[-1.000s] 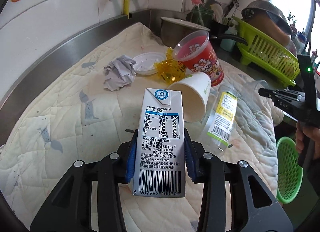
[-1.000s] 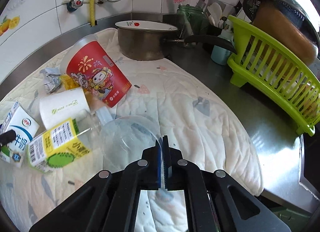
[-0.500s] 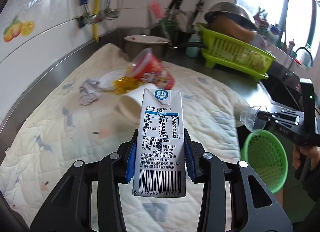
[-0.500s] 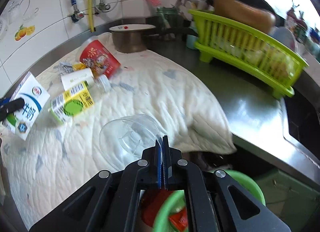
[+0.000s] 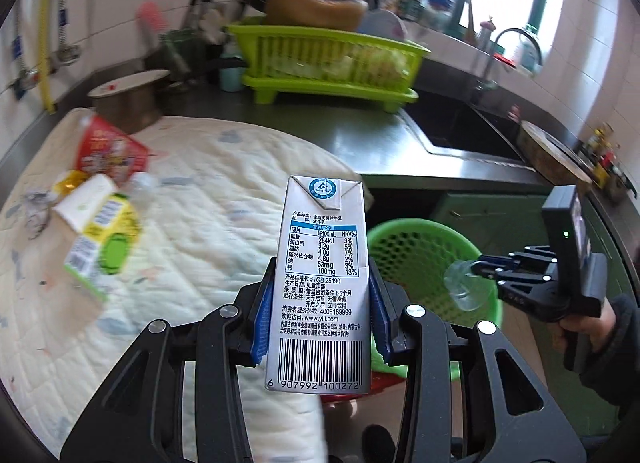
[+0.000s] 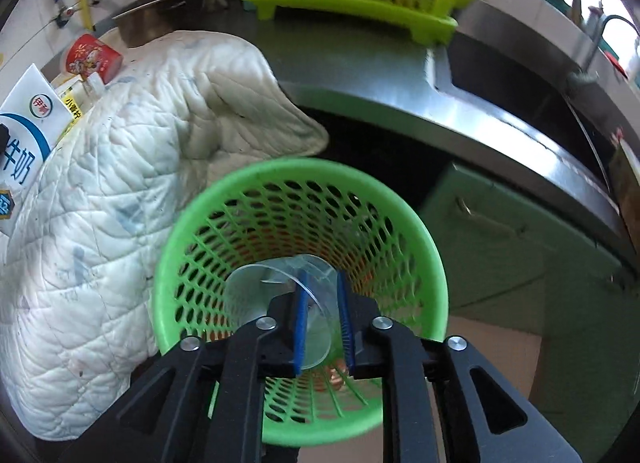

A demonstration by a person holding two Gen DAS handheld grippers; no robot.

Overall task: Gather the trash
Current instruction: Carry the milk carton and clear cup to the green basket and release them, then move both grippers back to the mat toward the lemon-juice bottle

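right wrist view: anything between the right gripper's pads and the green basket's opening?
Only the clear plastic cup: the right gripper has its pads apart around the cup's rim, directly over the green basket. Right wrist view shows it.

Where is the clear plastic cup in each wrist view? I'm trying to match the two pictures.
Left wrist view: clear plastic cup at right, at the right gripper, in front of the green basket's rim.
Right wrist view: cup low centre, between the blue pads, over the basket.
Shared landmark: the green basket.
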